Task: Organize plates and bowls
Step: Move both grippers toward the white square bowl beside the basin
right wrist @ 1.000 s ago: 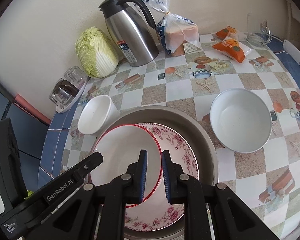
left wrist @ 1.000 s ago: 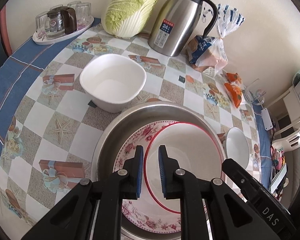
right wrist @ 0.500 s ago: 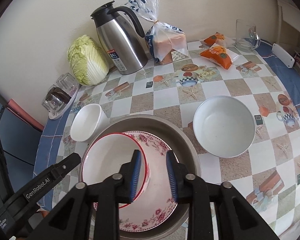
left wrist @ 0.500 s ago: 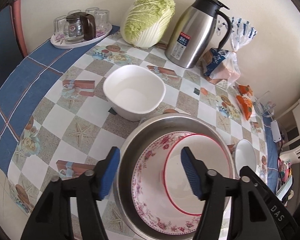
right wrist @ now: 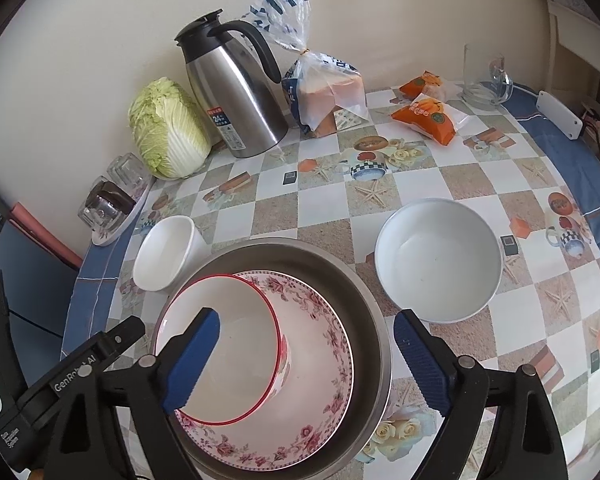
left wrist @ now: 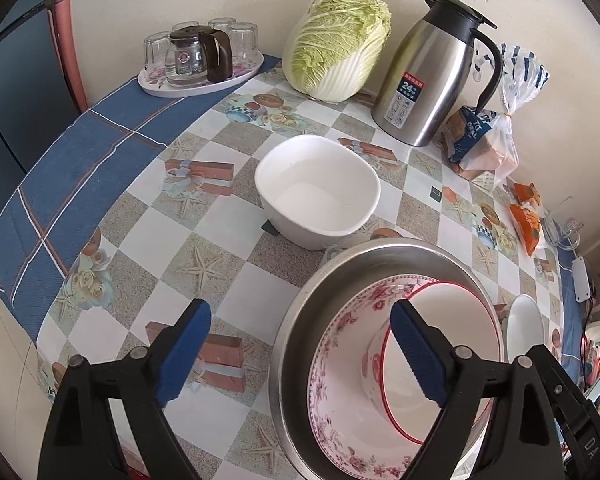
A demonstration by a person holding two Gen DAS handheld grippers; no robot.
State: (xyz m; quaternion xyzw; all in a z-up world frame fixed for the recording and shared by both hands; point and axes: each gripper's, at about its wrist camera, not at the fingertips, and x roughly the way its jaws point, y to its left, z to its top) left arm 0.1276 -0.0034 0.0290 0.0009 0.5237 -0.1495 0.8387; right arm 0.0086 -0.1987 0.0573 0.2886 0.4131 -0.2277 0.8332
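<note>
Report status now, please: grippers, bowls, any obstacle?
Both grippers opening, holding nothing. Red-rimmed bowl nested in floral bowl, inside steel basin. Nothing blocking.

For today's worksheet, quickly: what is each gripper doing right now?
Left gripper: jaws opening wide, holding nothing.
Right gripper: jaws opening wide, holding nothing; the red-rimmed bowl sits free.

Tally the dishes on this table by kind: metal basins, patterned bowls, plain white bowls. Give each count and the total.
Metal basin: 1, the steel basin.
Patterned bowls: 2, the floral bowl in the basin and the red-rimmed bowl inside it.
Plain white bowls: 2, the square white bowl and the round white bowl, both on the tablecloth.
Total: 5.
</note>
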